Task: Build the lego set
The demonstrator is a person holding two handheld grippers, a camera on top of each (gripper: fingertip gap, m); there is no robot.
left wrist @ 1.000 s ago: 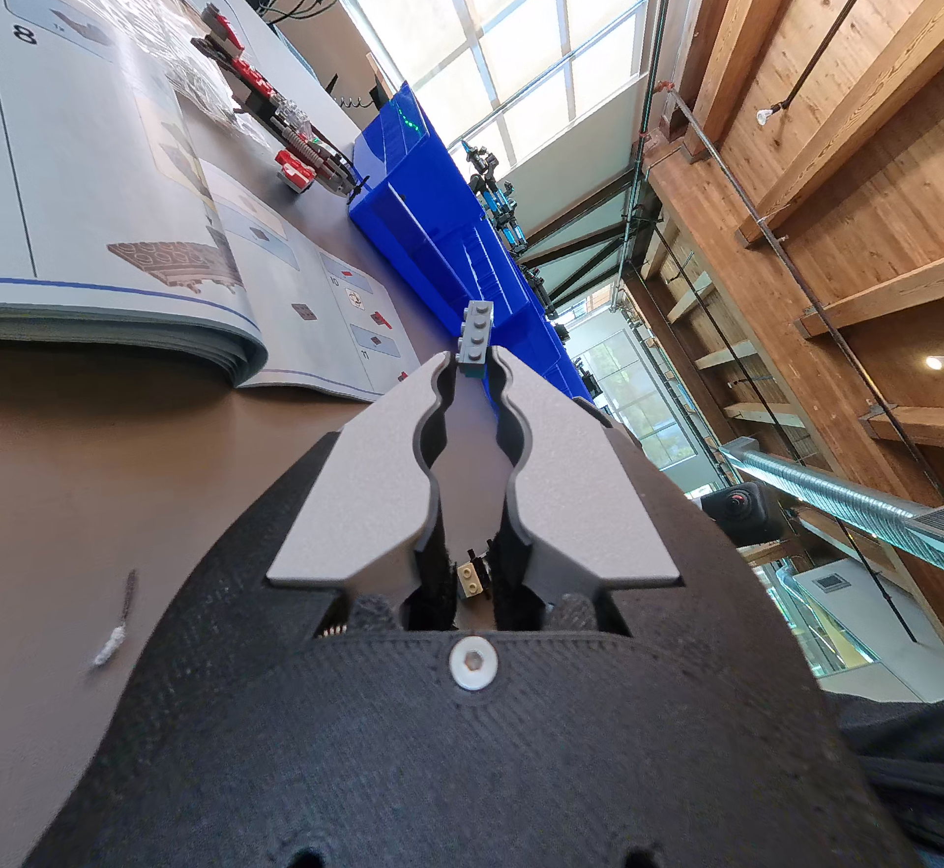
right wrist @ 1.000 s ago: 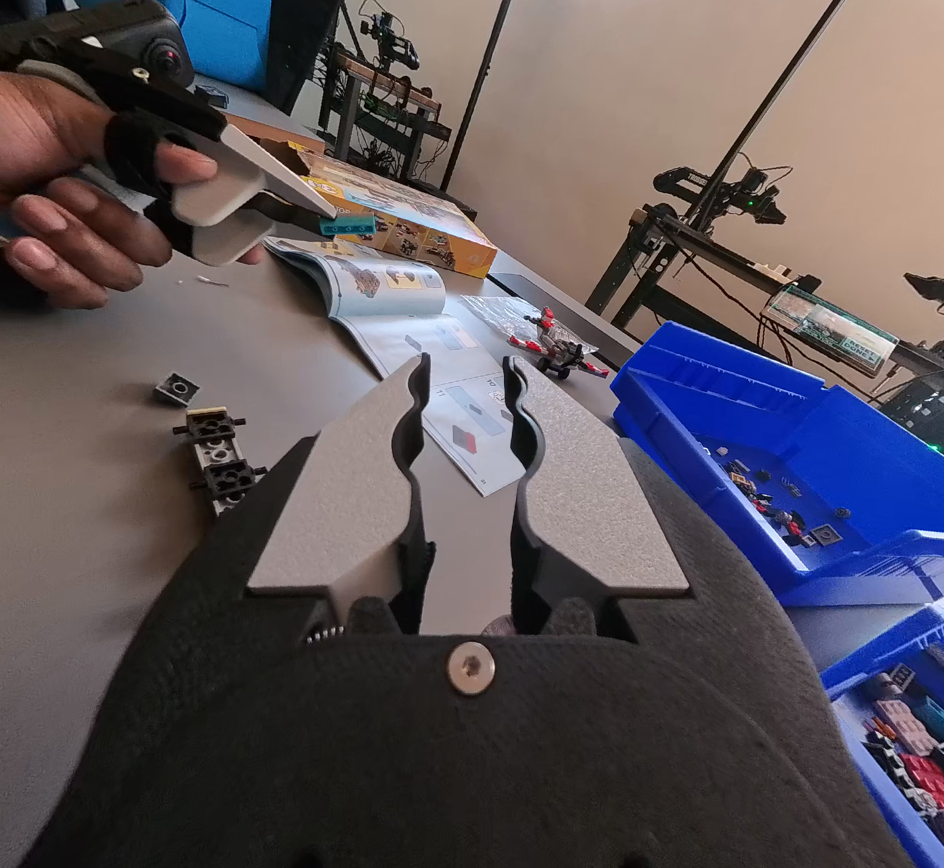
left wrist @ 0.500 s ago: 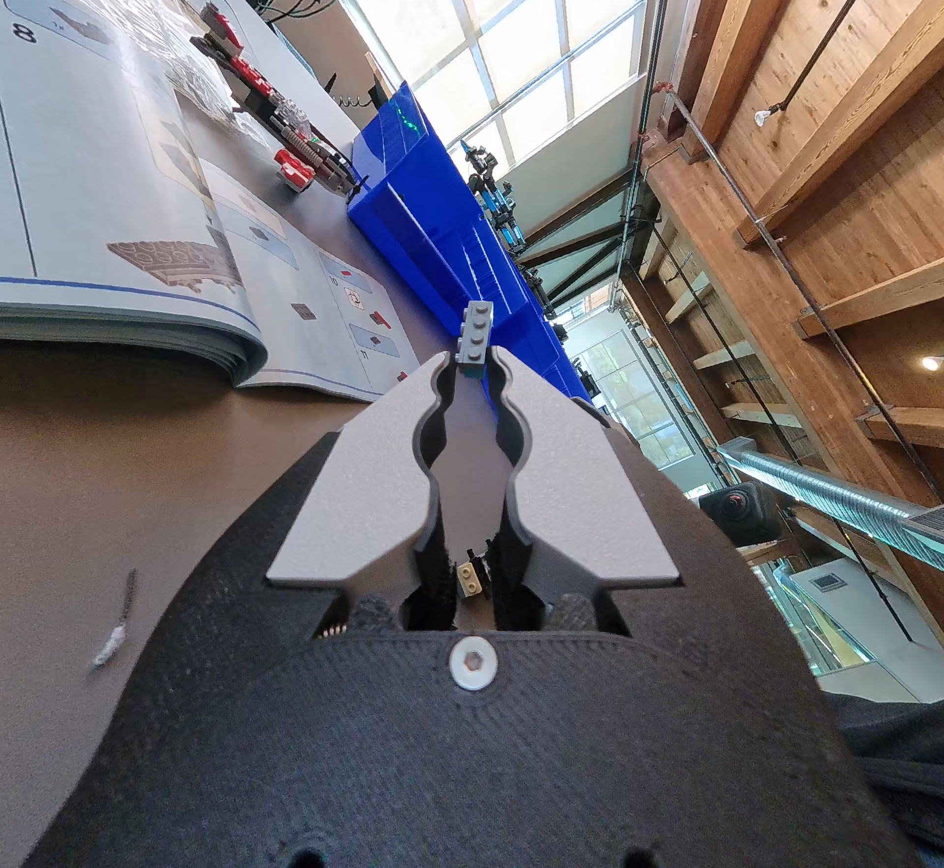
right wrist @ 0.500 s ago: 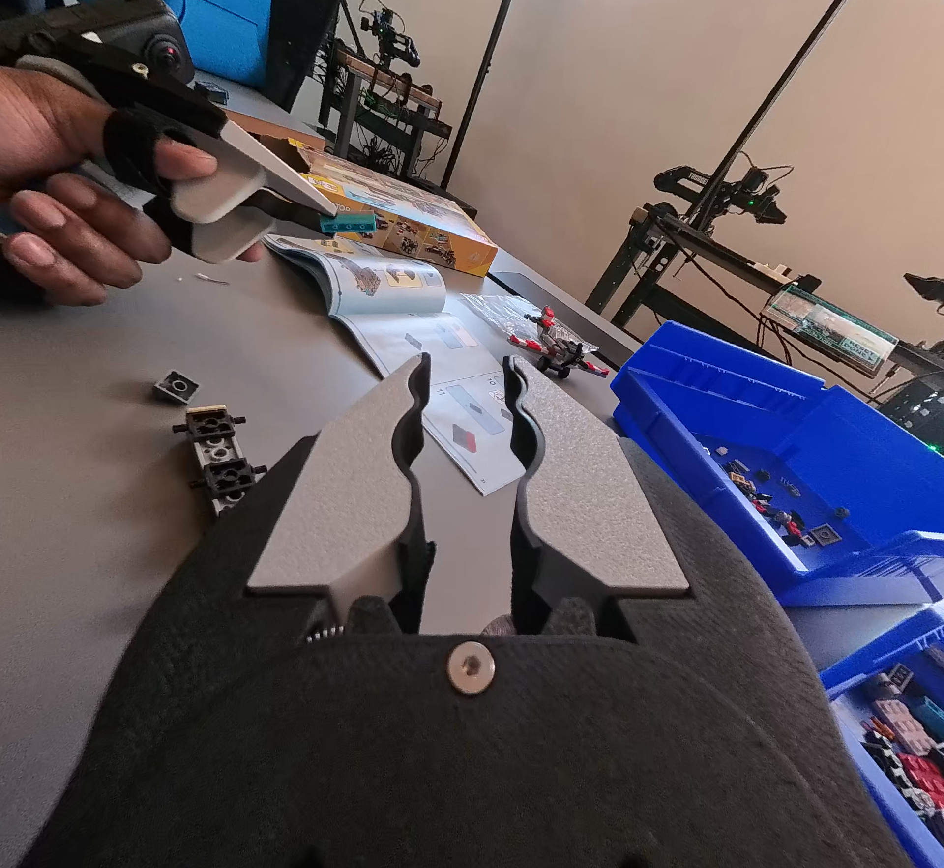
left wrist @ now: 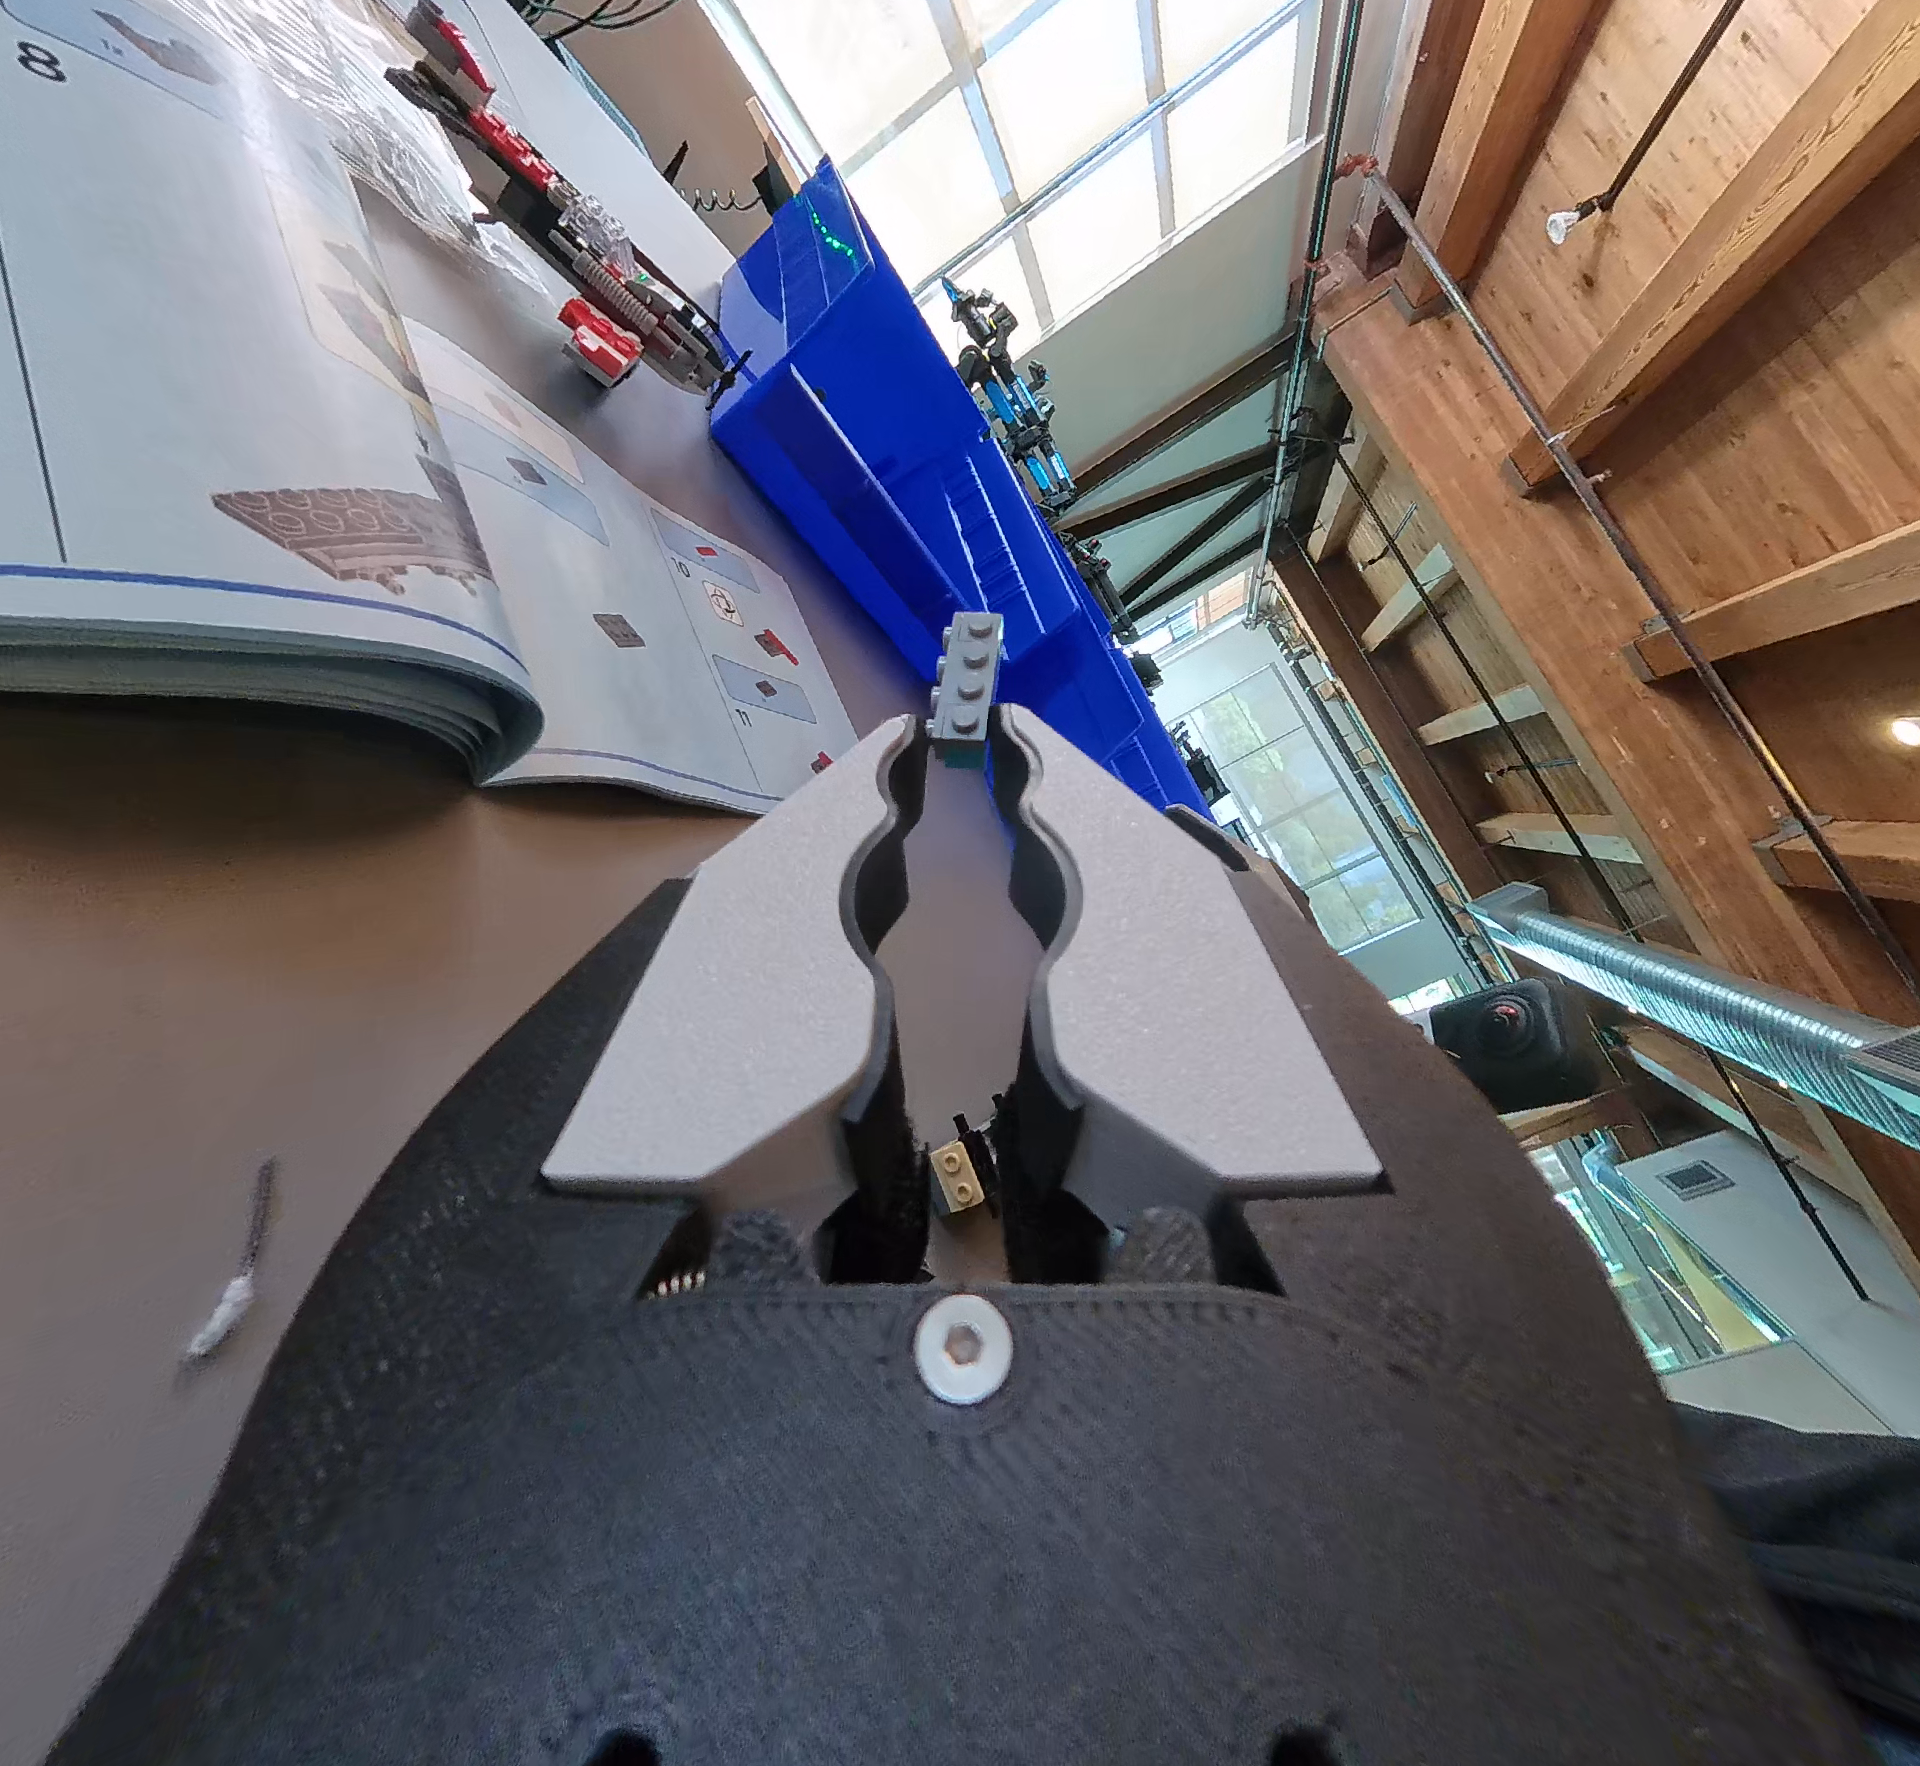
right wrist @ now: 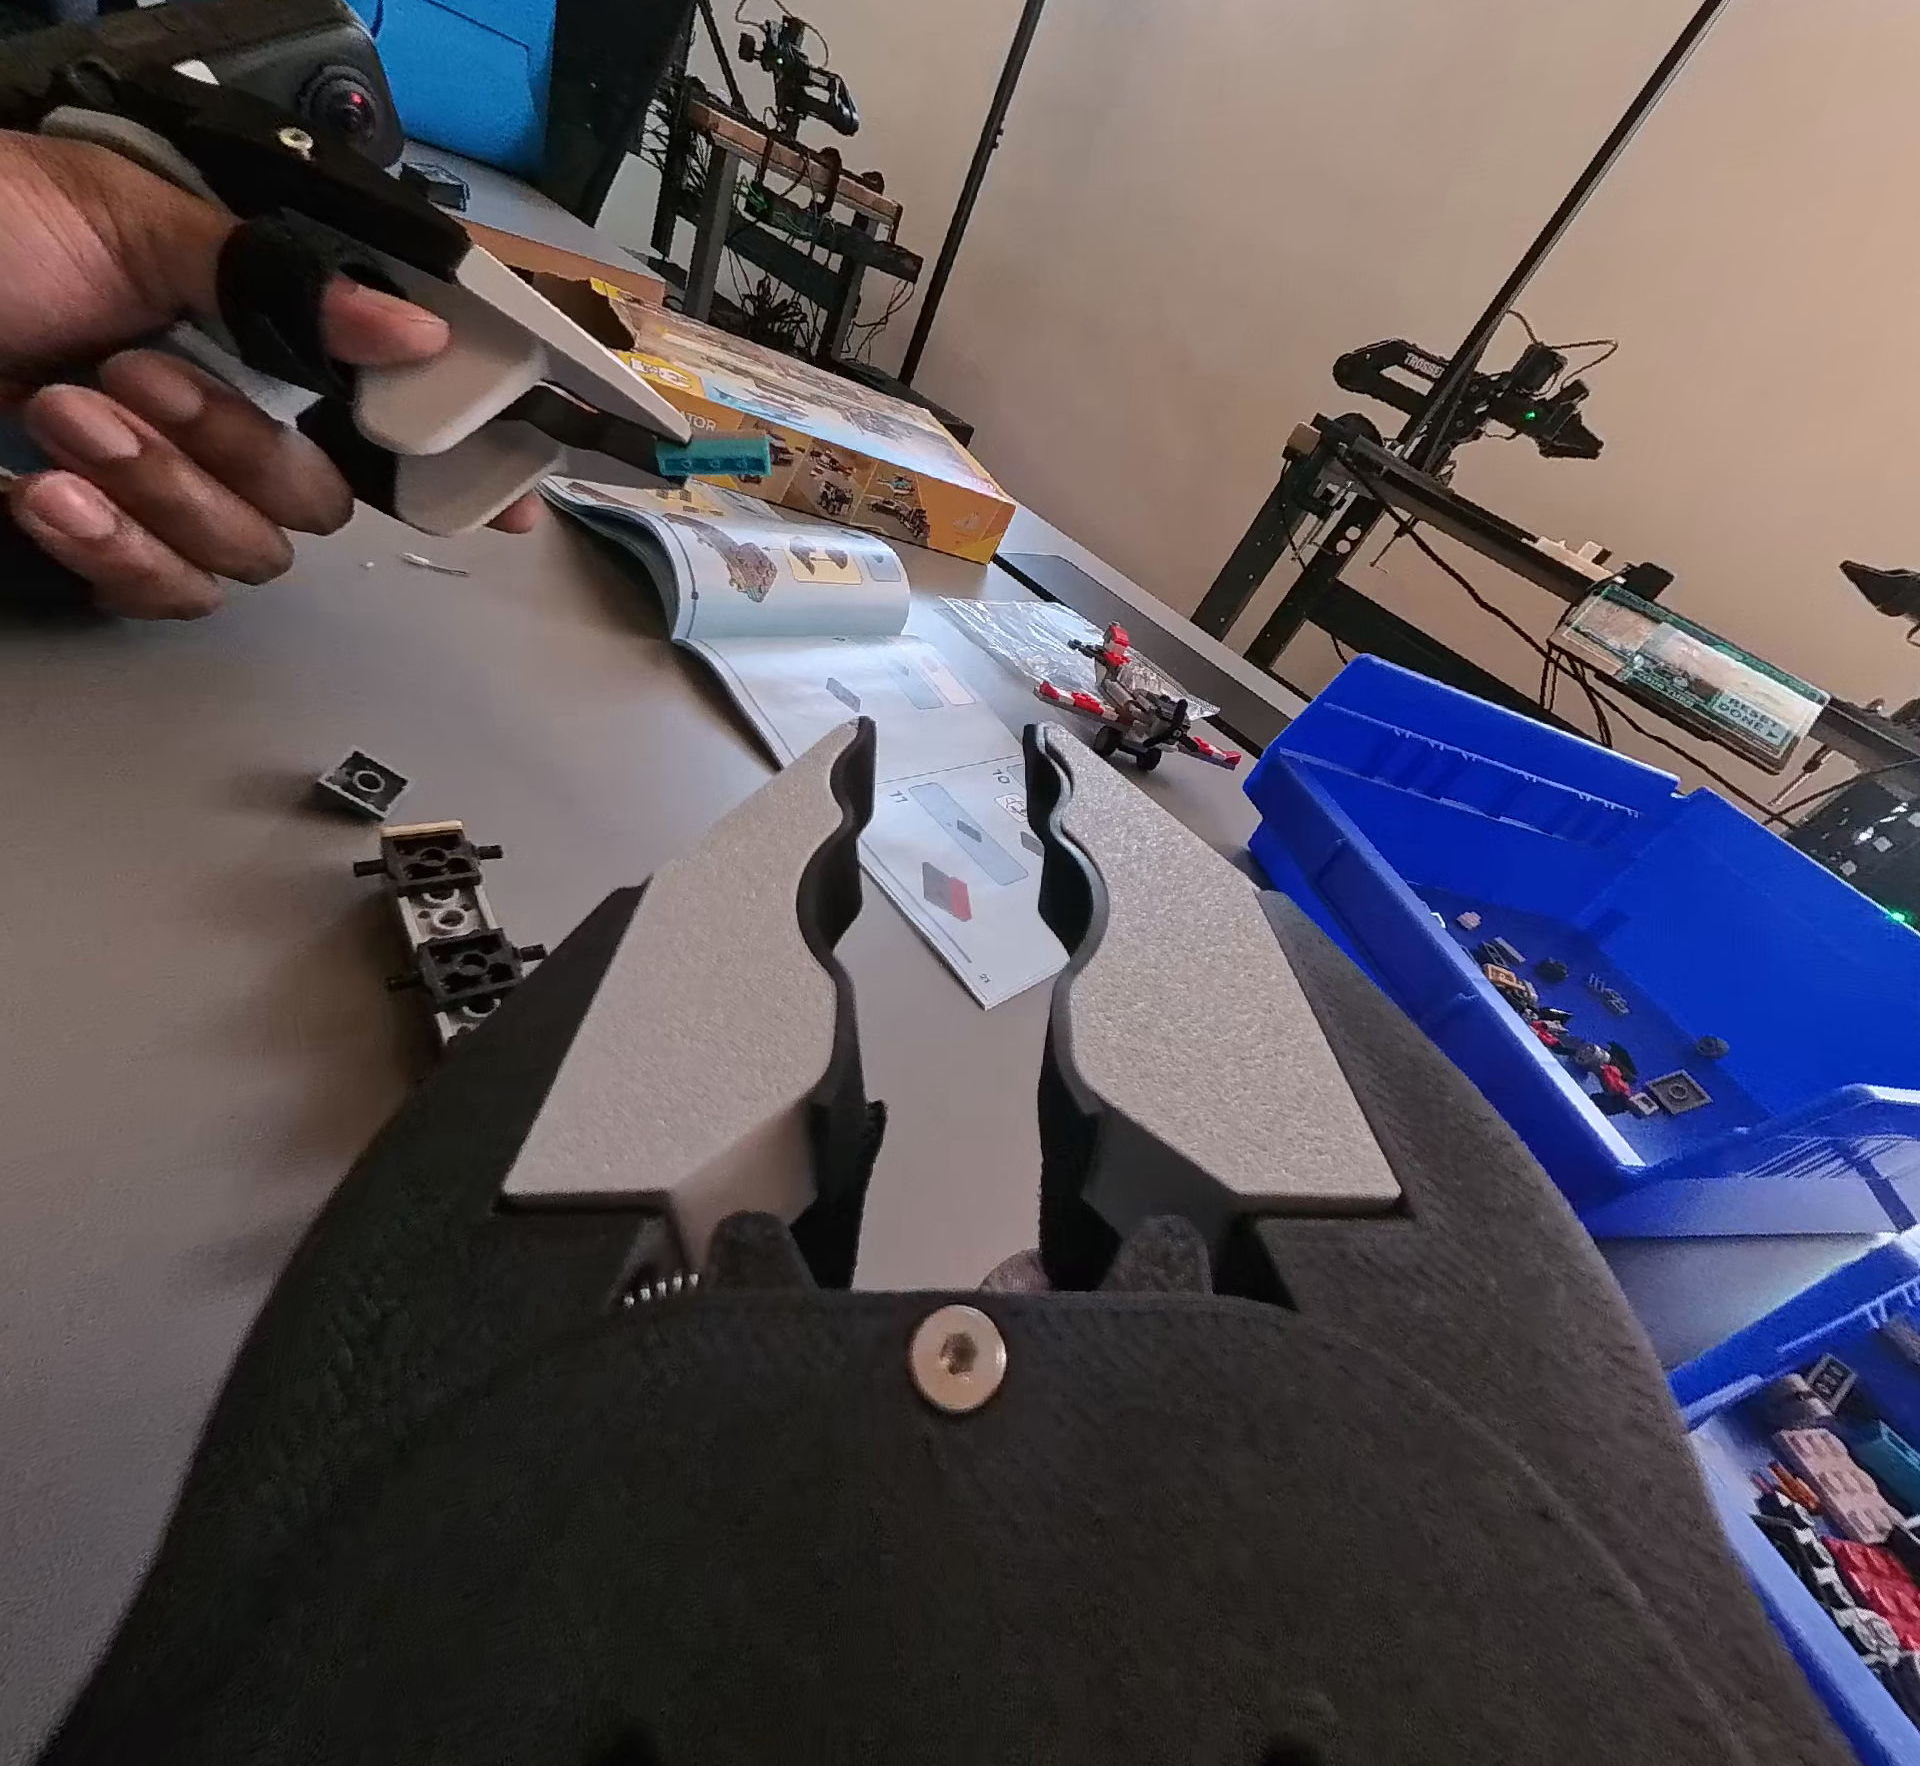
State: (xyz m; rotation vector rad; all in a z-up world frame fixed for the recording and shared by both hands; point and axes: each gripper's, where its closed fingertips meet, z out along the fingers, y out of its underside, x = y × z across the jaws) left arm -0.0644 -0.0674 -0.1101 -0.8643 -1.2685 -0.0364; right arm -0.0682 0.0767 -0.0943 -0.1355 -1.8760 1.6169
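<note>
Teal and grey, the small stacked brick (left wrist: 966, 677) sits pinched at the very tips of my left tool (left wrist: 958, 729), held out above the tabletop (right wrist: 260, 677) with its studs facing the camera, I judge so that I can check it against the open instruction booklet (left wrist: 260, 366) lying just beside it. My right tool (right wrist: 943, 745) hangs empty with its fingers spread, low over the tabletop, free to fetch whatever comes next. The dark chassis piece (right wrist: 447, 937) lies flat near that tool's left side, a loose grey square brick (right wrist: 361, 781) a little beyond it, both within easy reach. Spare parts stay sorted in the blue bin (right wrist: 1455, 843) to the right, and a small red and grey plane (right wrist: 1138, 703) is parked beyond the booklet, out of the way
</note>
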